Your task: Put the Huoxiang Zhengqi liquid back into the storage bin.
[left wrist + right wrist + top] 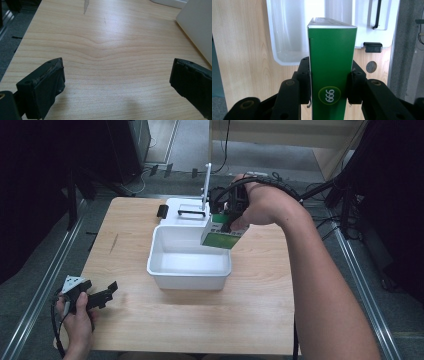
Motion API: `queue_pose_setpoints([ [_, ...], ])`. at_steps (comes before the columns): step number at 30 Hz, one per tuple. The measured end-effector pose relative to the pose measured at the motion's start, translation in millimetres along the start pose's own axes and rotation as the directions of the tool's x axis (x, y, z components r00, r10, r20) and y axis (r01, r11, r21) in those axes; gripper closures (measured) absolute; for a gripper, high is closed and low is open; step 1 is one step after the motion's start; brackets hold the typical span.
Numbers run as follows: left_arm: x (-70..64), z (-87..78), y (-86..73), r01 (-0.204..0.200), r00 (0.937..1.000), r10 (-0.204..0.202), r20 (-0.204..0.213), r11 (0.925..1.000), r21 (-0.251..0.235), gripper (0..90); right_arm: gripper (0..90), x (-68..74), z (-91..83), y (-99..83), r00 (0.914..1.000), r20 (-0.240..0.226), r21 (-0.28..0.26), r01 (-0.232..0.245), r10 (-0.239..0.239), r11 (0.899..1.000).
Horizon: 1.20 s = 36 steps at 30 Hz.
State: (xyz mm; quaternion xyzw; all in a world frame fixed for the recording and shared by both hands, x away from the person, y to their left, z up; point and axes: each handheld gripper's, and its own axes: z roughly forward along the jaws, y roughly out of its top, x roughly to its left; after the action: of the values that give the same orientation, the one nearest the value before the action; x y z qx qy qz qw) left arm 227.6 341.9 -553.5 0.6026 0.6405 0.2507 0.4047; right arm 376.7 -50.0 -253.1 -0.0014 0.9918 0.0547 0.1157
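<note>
From the high view, the right gripper (231,218) carries a green box (223,234) above the far right corner of the white bin (162,270), apparently to drop it in. The left gripper view has the left gripper (117,82) spread wide over bare table (105,50), idle. In the right gripper view both jaws pinch the box's flat sides, keeping it steady over the bin.

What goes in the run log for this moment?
right hand-held gripper: shut on green box | above white tub | left hand-held gripper: open, idle
</note>
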Motion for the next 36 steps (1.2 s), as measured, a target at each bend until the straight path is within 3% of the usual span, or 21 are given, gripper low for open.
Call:
queue_pose_setpoints([
  [12, -1.1, 0.3, 0.3, -0.014, 0.9999, 0.014, -0.009, 0.9999, 0.001, 0.6, 63.5, -3.3, 22.2, 16.2, 0.9984, -0.024, 0.046, 0.052, -0.051, 0.998],
  [23, -1.0, 0.7, 0.4, -0.011, 0.9999, 0.011, -0.006, 0.9999, 0.0, 0.6, 63.4, -4.6, 38.8, 19.5, 0.999, -0.039, 0.06, 0.025, -0.023, 0.998],
  [36, -0.8, 0.9, 0.4, -0.009, 1.0, 0.009, -0.003, 1.0, 0.002, 0.6, 63.7, -7.2, 68.6, 22.9, 0.9982, -0.055, 0.068, 0.029, -0.025, 0.997],
])
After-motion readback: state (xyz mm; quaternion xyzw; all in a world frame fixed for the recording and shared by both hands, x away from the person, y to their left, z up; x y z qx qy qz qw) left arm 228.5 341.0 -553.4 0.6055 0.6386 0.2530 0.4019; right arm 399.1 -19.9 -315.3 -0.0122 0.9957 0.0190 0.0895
